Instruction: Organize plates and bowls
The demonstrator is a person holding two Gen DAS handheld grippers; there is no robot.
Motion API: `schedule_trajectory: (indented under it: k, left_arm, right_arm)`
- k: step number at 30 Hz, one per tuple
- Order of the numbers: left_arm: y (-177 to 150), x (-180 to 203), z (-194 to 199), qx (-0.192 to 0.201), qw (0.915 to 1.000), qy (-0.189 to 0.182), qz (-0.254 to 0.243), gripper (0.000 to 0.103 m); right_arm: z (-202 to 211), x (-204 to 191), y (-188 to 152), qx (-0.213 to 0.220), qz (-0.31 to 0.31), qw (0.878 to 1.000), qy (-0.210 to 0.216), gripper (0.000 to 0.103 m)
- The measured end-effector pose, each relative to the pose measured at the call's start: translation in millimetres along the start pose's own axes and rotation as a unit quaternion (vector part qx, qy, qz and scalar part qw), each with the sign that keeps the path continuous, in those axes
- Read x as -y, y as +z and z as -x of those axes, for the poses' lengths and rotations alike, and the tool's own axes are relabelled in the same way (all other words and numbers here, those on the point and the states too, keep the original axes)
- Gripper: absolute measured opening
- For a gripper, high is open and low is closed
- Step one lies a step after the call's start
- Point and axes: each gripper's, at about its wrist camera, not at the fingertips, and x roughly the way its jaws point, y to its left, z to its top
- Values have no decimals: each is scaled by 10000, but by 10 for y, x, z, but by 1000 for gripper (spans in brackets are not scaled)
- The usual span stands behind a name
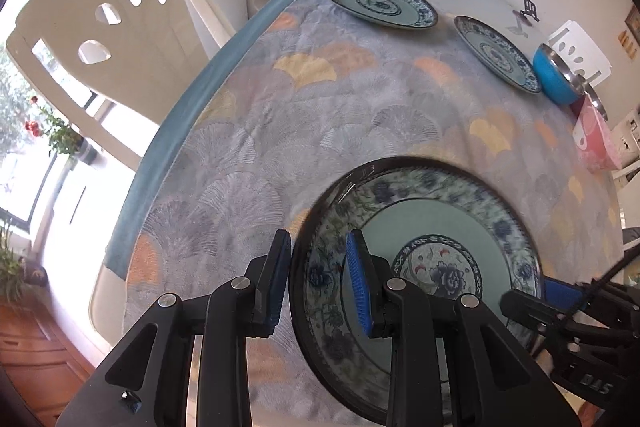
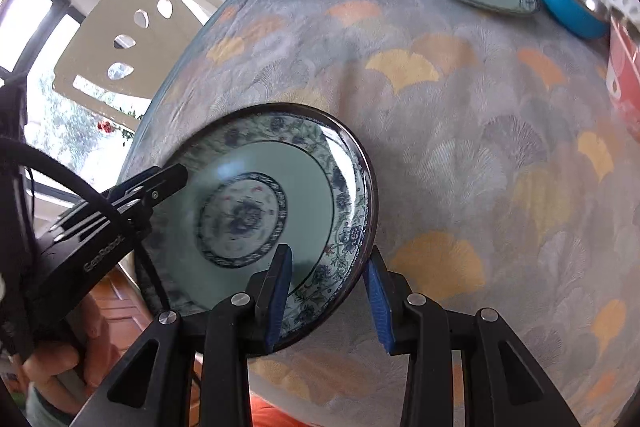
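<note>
left gripper [image 1: 320, 277] open, straddling left rim of round blue-floral ceramic plate [image 1: 424, 211] | right gripper [image 2: 330, 301] open, straddling right rim | both equally near, nothing gripped

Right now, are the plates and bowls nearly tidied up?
Not nearly; nothing looks stacked. In hand: the left gripper and right gripper each straddle opposite rims of the near blue-and-white floral plate, jaws open. Left: two matching patterned plates lie apart on the fan-patterned tablecloth, beside a blue steel-lined bowl.
</note>
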Motion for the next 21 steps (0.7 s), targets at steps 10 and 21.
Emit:
schedule_trajectory:
  k: [10, 21]
  left_arm:
    - [56, -107, 314, 237, 9995, 156, -104, 27]
    - [1288, -47, 729, 1216, 9890, -297, -788, 27]
  right_arm:
    - [317, 186, -62, 285, -288, 9992, -44, 36]
    - [989, 233, 594, 1416, -539, 9884, 70, 60]
